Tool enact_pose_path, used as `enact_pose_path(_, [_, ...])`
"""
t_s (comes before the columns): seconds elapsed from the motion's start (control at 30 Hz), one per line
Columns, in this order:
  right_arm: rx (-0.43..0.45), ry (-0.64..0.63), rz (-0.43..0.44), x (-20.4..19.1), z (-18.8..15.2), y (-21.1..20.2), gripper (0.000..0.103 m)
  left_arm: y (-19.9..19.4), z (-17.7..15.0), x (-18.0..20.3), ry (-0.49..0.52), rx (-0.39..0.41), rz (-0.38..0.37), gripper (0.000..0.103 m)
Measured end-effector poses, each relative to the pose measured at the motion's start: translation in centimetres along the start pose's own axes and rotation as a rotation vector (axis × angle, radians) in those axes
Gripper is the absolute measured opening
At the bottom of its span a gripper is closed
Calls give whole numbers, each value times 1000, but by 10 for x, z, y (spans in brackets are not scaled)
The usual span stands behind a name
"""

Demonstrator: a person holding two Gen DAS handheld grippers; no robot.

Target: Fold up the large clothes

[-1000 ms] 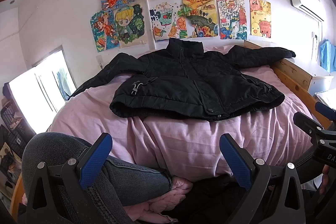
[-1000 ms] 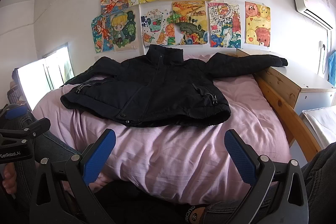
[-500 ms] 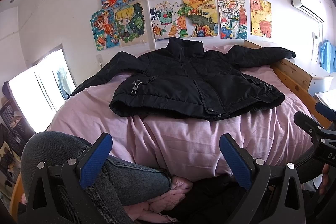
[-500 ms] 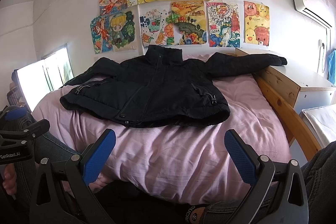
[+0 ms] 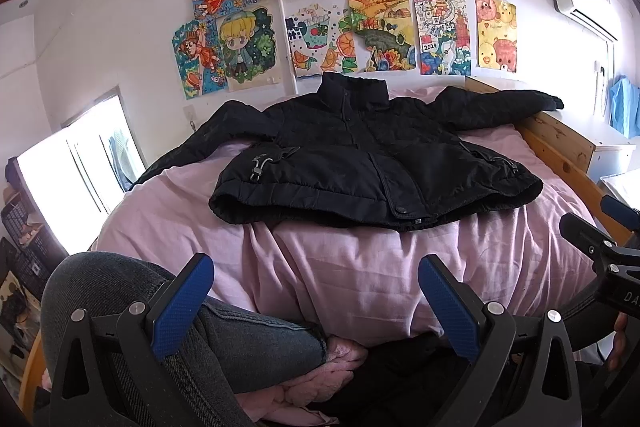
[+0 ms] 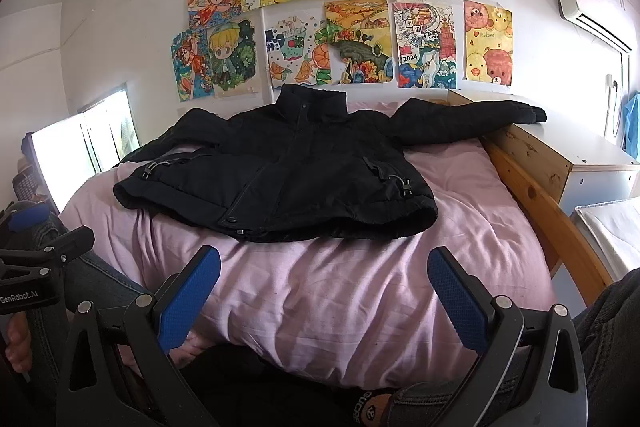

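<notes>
A black padded jacket (image 5: 360,163) lies front up and spread flat on the pink bed (image 5: 360,267), collar toward the wall, both sleeves stretched out sideways. It also shows in the right wrist view (image 6: 288,179) on the pink bed (image 6: 360,287). Its right sleeve (image 6: 480,123) rests over the wooden bed rail. My left gripper (image 5: 316,307) is open and empty, held low before the bed's near edge. My right gripper (image 6: 324,299) is open and empty, also short of the jacket's hem.
A wooden bed rail (image 6: 540,211) and a white cabinet (image 6: 592,163) stand on the right. A bright window (image 5: 76,171) is on the left. Drawings (image 5: 340,7) cover the wall behind. The person's knee in jeans (image 5: 132,299) is beside my left gripper.
</notes>
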State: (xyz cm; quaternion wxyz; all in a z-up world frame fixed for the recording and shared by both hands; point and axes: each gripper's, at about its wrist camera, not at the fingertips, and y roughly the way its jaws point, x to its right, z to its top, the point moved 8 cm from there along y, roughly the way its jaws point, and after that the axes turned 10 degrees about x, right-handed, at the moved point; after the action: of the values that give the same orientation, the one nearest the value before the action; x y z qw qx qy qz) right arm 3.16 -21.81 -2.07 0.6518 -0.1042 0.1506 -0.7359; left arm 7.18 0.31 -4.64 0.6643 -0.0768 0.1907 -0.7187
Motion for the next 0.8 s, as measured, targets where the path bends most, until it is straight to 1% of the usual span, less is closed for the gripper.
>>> enact_pose_path(0.8, [5, 8, -2, 2, 1, -1, 102, 0, -2, -1, -2, -4, -1, 103])
